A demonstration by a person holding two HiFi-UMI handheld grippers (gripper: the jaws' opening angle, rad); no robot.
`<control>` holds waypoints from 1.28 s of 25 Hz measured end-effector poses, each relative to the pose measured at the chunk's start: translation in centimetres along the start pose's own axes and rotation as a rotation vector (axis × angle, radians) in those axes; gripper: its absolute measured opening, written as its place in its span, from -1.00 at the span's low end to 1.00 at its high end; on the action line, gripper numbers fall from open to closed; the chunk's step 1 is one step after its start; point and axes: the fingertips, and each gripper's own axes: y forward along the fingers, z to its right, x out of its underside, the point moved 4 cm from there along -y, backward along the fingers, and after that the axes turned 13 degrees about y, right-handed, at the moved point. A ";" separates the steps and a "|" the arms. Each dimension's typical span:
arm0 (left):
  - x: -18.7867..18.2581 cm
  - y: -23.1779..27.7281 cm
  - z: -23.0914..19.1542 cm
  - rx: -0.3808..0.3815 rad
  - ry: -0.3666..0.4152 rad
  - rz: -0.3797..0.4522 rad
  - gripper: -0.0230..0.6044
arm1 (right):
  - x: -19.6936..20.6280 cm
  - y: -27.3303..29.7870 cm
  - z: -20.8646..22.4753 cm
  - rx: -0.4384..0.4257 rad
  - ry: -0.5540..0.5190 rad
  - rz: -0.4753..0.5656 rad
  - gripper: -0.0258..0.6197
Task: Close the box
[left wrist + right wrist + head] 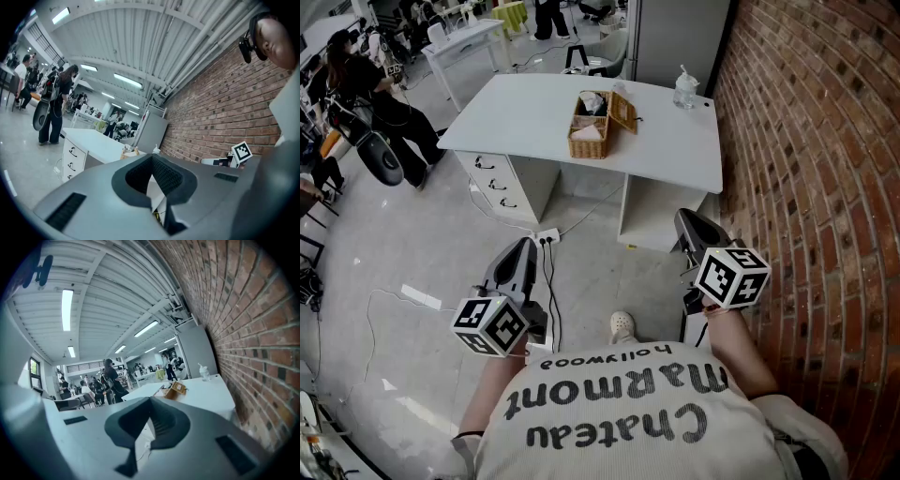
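Observation:
A wicker box (589, 129) stands on the far half of the white table (675, 141), its lid (623, 111) tipped open to the right. It shows small in the left gripper view (129, 151) and the right gripper view (174, 390). Both grippers are held close to my body, well short of the table. The left gripper (521, 247) points at the floor before the drawers, its jaws together and empty (152, 159). The right gripper (686, 218) is near the table's front right corner, jaws shut on nothing (150, 401).
A plastic bottle (684, 91) stands at the table's far right corner. A brick wall (825, 141) runs along the right side. A power strip with cables (547, 236) lies on the floor by the drawer unit (492, 183). People (375, 103) stand at far left.

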 end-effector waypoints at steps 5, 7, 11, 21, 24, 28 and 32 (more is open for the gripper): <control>-0.3 -0.5 -0.2 0.007 0.002 0.002 -0.93 | 0.6 0.3 -0.3 -0.003 0.023 -0.008 -0.92; 0.0 0.0 -0.4 0.006 -0.001 -0.001 -0.93 | 0.7 1.0 0.1 -0.008 0.043 -0.013 -0.92; 0.2 1.8 -1.5 -0.013 -0.008 -0.010 -0.93 | 0.3 3.3 1.4 -0.032 0.120 -0.030 -0.92; -2.5 11.6 -4.4 -0.053 -0.005 0.028 -0.93 | -6.0 13.6 5.2 -0.073 0.118 -0.039 -0.92; -3.6 14.0 -5.5 -0.081 -0.010 0.065 -0.93 | -8.0 16.7 6.0 -0.098 0.132 -0.040 -0.92; -4.1 17.2 -7.4 -0.121 -0.021 0.083 -0.93 | -10.0 20.9 7.0 -0.128 0.116 -0.051 -0.92; -4.5 20.5 -8.2 -0.134 -0.017 0.085 -0.93 | -11.9 24.3 8.2 -0.145 0.102 -0.067 -0.92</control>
